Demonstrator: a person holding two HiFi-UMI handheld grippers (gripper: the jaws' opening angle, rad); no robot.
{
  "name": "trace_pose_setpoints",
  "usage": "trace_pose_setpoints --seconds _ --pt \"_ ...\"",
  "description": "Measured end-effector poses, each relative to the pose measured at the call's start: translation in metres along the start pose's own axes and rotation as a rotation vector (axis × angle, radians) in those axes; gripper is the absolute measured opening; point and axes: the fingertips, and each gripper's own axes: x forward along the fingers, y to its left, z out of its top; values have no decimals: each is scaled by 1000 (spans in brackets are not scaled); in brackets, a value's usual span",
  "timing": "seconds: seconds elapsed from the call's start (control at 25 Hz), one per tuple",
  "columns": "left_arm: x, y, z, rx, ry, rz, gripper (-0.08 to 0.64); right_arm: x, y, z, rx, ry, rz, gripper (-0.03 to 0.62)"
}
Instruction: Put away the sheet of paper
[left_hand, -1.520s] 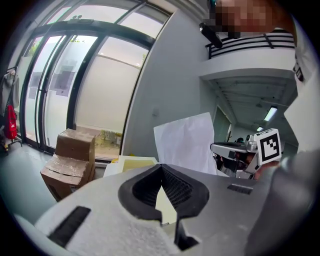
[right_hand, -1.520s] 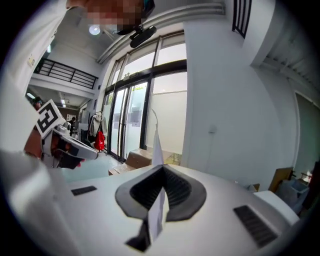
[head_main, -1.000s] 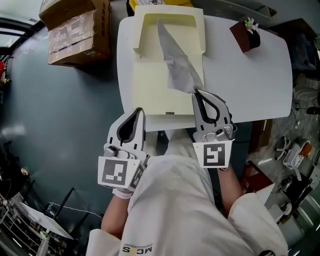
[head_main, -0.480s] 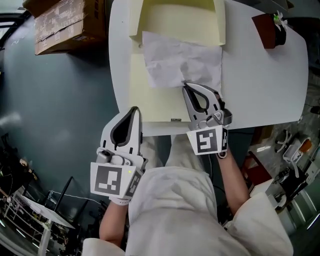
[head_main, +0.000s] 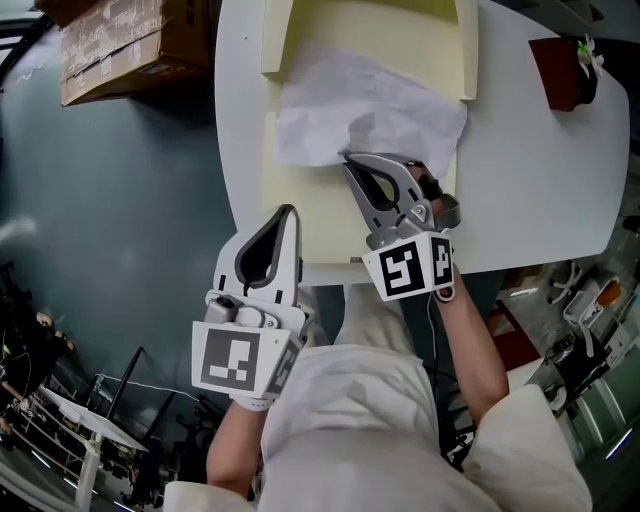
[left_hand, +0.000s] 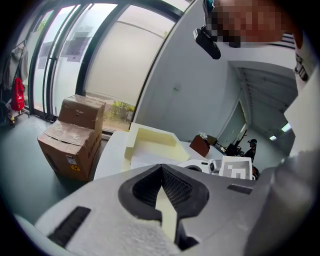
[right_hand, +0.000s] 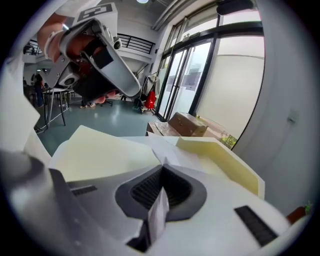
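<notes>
A crumpled white sheet of paper lies spread over an open cream folder on the white table. My right gripper is shut on the sheet's near edge, and a strip of the paper shows pinched between its jaws. My left gripper sits at the folder's near left corner, jaws shut, with a cream strip between them that looks like the folder's edge. The folder's raised far flap shows beyond it.
A cardboard box stands on the floor left of the table. A dark red pot with a small plant sits at the table's far right. The person's lap fills the near side, and cluttered gear lies at the right.
The sheet, which hung twisted from the right gripper, now lies flat and spread over the folder. The right gripper has moved left and further over the folder. The left gripper stays at the near corner.
</notes>
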Motion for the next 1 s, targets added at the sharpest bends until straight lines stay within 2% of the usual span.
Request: trace_pose_setpoints --seconds 0.2,0.32,0.68,1.0 --pt "4 10 0 1 3 9 25 13 15 9 -46 -4 73 14" --pt "4 13 -1 -3 9 9 25 15 19 5 -70 13 88 14" --pt "7 18 -3 -33 18 4 25 31 -20 -13 -109 54 25 14" --pt "16 24 -2 -15 19 16 25 62 -61 -13 -189 84 4 14"
